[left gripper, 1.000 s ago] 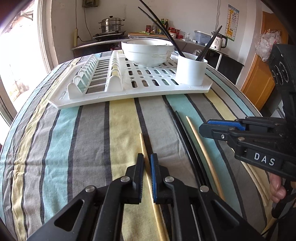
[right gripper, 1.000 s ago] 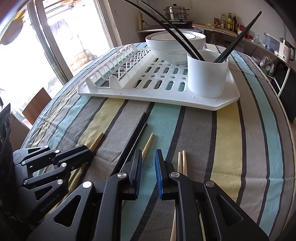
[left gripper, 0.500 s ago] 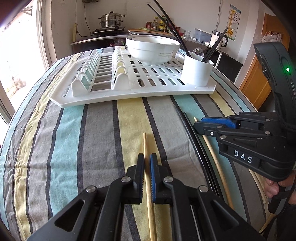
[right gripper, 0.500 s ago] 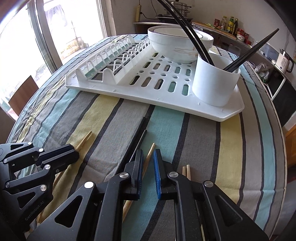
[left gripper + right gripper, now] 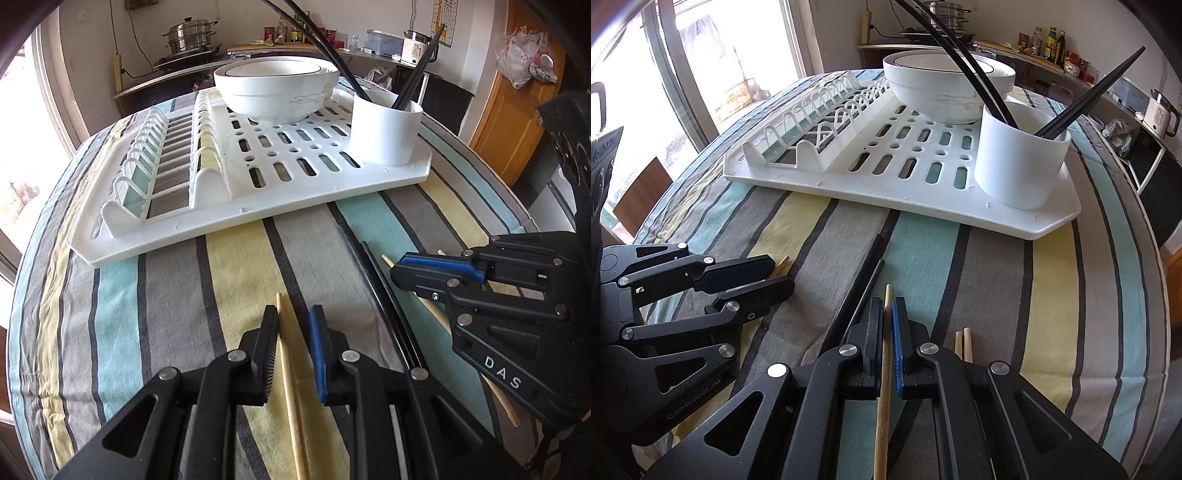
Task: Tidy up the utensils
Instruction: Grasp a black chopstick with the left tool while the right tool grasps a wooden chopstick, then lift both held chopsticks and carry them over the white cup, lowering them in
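two grippers low over striped tablecloth (image 5: 155,295), each straddling a wooden chopstick

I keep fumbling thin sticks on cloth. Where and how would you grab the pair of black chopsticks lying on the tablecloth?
Probably grip the black chopsticks mid-shaft, coming straight down from above with the jaws across their width. They lie flat, side by side on the striped tablecloth, pointing toward the drying rack, so one squeeze could gather both. The ends offer less balance.

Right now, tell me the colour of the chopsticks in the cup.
Black chopsticks stand in the white cup; clearest in the right wrist view.
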`<act>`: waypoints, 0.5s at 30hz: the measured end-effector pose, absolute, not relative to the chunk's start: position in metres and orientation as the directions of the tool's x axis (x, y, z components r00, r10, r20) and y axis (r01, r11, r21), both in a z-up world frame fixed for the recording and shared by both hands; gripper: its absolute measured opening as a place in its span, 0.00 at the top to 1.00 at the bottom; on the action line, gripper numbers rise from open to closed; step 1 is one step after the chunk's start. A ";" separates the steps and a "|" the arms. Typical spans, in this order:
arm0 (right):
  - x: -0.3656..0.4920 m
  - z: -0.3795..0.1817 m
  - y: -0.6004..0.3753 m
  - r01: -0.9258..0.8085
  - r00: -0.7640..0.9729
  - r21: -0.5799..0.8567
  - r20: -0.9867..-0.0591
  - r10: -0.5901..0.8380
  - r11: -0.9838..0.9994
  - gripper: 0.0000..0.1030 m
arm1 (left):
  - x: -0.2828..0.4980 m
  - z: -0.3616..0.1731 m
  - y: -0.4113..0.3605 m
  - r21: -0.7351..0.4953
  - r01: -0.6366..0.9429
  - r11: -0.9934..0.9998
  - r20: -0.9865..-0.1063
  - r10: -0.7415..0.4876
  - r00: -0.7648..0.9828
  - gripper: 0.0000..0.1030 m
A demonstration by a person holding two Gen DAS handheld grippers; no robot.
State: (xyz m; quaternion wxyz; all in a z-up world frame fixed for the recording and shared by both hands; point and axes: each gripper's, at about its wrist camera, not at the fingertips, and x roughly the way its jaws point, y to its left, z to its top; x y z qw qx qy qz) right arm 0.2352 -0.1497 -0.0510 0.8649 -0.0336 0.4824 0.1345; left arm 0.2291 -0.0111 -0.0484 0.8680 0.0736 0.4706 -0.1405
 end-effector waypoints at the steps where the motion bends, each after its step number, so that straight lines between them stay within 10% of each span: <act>1: 0.235 -0.050 -0.151 -0.264 0.502 0.074 -0.841 0.203 0.962 0.96 | 0.229 -0.048 -0.012 0.006 0.314 0.949 -0.836 -0.168 0.523 0.84; 15: 0.212 0.012 -0.180 -0.259 0.630 0.146 -0.724 0.282 0.955 0.96 | 0.217 0.000 0.020 -0.068 0.247 0.967 -0.763 -0.210 0.612 0.95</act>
